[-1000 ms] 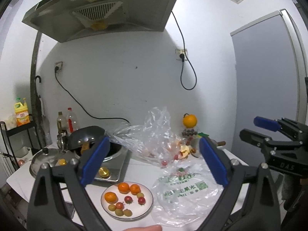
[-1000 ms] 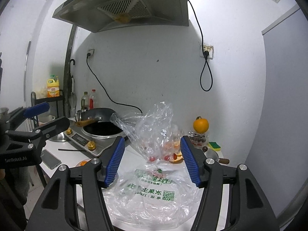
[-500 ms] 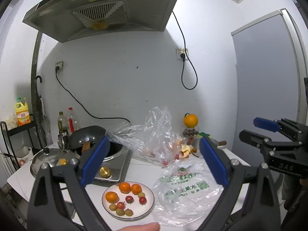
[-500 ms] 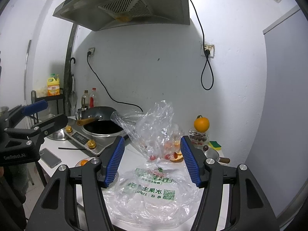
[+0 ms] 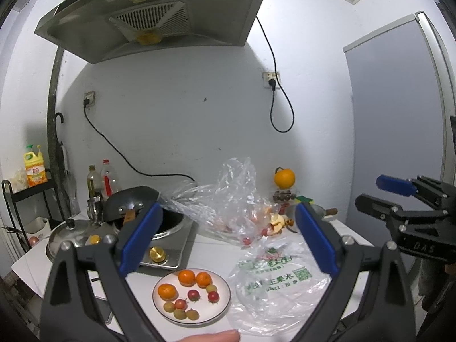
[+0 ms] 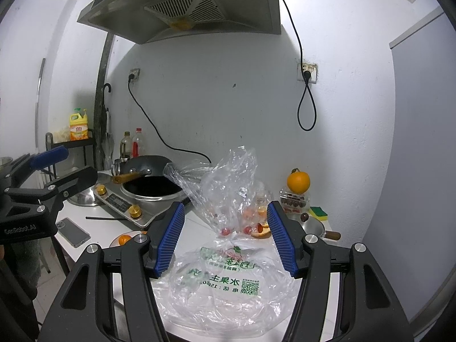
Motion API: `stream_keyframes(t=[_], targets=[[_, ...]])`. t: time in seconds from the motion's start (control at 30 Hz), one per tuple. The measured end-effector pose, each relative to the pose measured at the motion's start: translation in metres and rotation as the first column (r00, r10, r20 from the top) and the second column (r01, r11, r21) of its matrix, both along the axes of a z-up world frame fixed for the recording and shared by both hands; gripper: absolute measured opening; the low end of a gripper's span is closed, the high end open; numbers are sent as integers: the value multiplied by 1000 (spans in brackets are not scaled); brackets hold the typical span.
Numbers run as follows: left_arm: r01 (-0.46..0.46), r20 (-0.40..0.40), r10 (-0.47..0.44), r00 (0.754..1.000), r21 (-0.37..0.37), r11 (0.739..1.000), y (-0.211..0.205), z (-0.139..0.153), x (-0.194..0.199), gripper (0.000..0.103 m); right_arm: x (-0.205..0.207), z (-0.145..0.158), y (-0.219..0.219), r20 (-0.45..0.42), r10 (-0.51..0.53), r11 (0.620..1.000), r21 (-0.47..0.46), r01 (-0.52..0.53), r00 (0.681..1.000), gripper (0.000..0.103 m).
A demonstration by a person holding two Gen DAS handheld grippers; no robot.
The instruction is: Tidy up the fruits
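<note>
A white plate [image 5: 222, 309] near the counter's front edge holds three small oranges [image 5: 186, 277] and several cherry tomatoes [image 5: 193, 295], red and yellow-green. A clear plastic bag with green print [image 5: 273, 279] lies flat right of the plate; it also shows in the right wrist view [image 6: 228, 282]. Behind it a crumpled clear bag [image 6: 225, 191] holds more small fruit. My left gripper [image 5: 228, 236] is open and empty, held above the plate. My right gripper [image 6: 225, 236] is open and empty above the printed bag; it also shows in the left wrist view [image 5: 379, 192].
An induction cooker with a black wok [image 6: 154, 188] stands at the back left, a steel lid [image 5: 68, 233] beside it. A phone [image 6: 72, 232] lies near the left edge. A large orange [image 6: 297, 181] sits on a box at the back right, near a sponge [image 6: 318, 211] and small pot [image 6: 312, 226].
Both grippers have drifted slightly; the view has shifted a little. Both stay open and empty, and the fruit and bags have not moved.
</note>
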State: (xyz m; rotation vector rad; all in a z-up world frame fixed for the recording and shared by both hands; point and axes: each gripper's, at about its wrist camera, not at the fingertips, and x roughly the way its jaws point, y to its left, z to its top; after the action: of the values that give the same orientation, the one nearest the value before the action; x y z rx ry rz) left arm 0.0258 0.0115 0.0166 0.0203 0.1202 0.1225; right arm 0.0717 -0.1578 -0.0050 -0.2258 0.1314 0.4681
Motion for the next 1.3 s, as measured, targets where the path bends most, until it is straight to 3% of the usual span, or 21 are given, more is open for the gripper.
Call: stream_keyframes(t=[1.3], targets=[[32,-9,-32,999,20,999,-8,-2,4,96,6,-5,-5,-9,-12,1000,-8,12,1000,64]])
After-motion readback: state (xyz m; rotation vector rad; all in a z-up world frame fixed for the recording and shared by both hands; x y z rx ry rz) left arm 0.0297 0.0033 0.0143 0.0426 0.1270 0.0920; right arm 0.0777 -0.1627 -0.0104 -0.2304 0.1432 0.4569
